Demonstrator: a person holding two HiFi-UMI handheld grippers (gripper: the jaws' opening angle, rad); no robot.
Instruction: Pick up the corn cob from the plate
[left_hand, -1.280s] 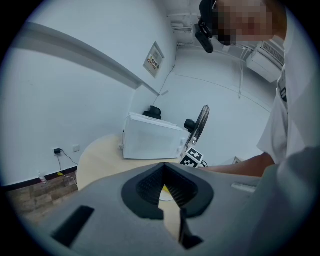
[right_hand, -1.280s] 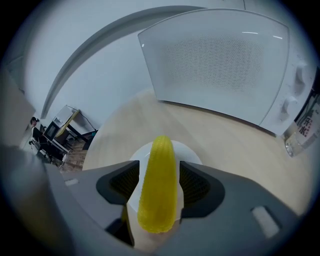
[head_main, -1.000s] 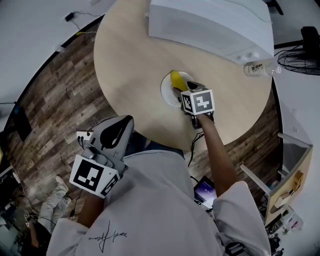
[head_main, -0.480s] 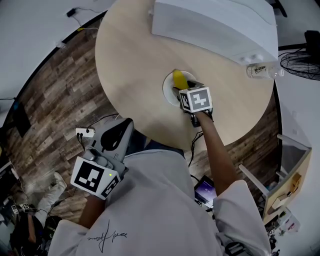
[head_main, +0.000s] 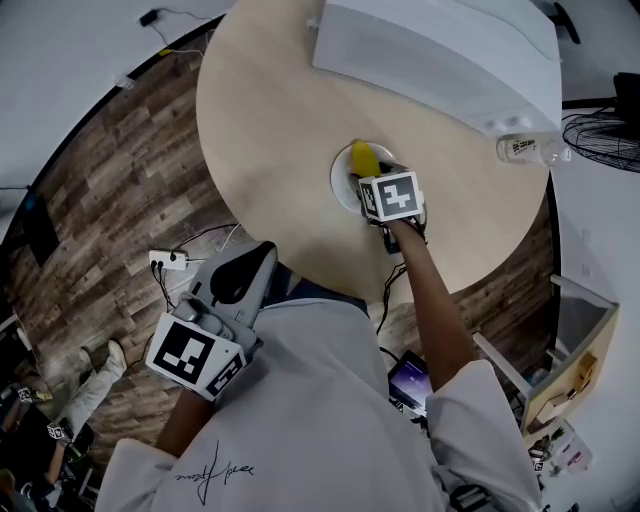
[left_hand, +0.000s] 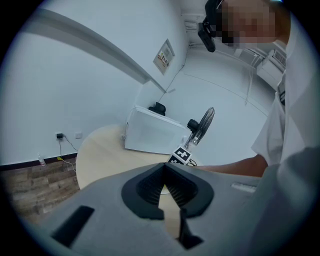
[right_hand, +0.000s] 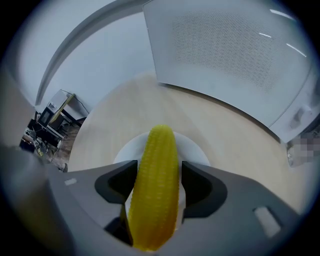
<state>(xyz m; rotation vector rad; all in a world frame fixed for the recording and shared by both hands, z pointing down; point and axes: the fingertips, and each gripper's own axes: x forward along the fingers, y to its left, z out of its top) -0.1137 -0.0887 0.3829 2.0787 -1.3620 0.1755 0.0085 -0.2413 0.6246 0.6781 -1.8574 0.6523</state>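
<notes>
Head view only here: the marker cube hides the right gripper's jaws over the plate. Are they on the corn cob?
Observer: Yes. In the right gripper view, the corn cob runs lengthwise between the jaws of the right gripper, and both press against its sides.
Operator: Is it off the plate?
Observer: I cannot tell. That view shows the plate directly behind the cob's tip, but not whether there is a gap underneath.
Operator: Is the left gripper holding anything?
Observer: No. In its own view, the left gripper has its jaws together with nothing between them.
</notes>
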